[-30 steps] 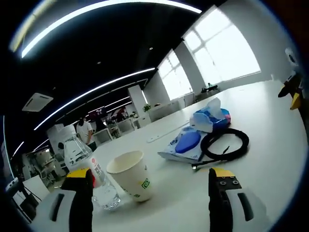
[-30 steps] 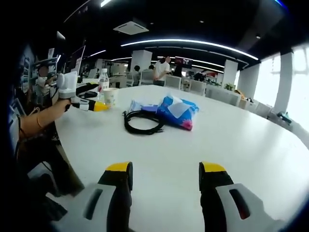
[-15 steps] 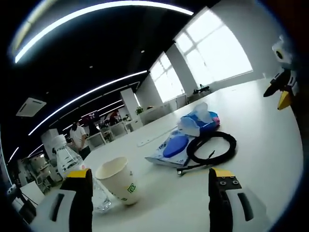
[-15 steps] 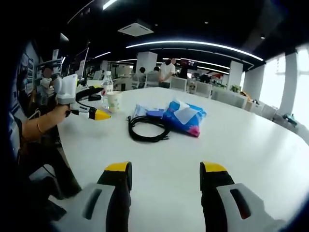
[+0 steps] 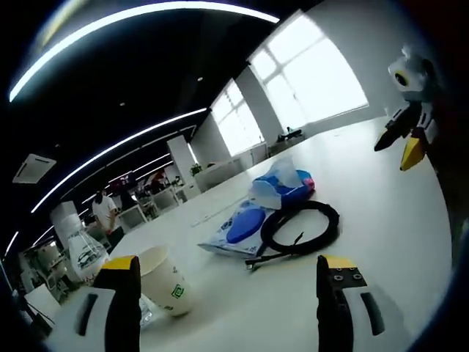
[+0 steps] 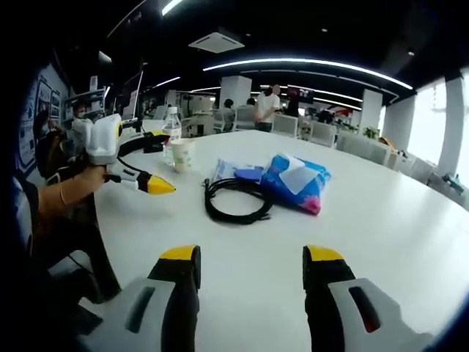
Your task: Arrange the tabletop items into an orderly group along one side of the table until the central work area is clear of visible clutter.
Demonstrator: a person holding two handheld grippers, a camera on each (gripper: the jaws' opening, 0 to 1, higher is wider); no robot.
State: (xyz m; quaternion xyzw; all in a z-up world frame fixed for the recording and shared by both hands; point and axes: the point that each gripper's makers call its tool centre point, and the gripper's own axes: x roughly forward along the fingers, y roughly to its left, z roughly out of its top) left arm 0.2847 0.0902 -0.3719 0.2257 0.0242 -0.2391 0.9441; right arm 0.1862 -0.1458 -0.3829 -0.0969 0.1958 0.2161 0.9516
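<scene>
White tabletop (image 6: 381, 220) in an open office held a coiled black cable (image 6: 236, 199) beside a blue tissue pack (image 6: 297, 182), with a white paper cup (image 5: 164, 281) and clear water bottle (image 6: 172, 129) nearby. Left gripper (image 5: 227, 275) and right gripper (image 6: 250, 268) hovered spread, holding nothing.

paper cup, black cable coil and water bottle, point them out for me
paper cup (image 5: 165, 282), left gripper view, on its side wall near the green logo
black cable coil (image 6: 236, 200), right gripper view, on the near arc of the loop
water bottle (image 6: 171, 130), right gripper view, on its clear body below the cap
</scene>
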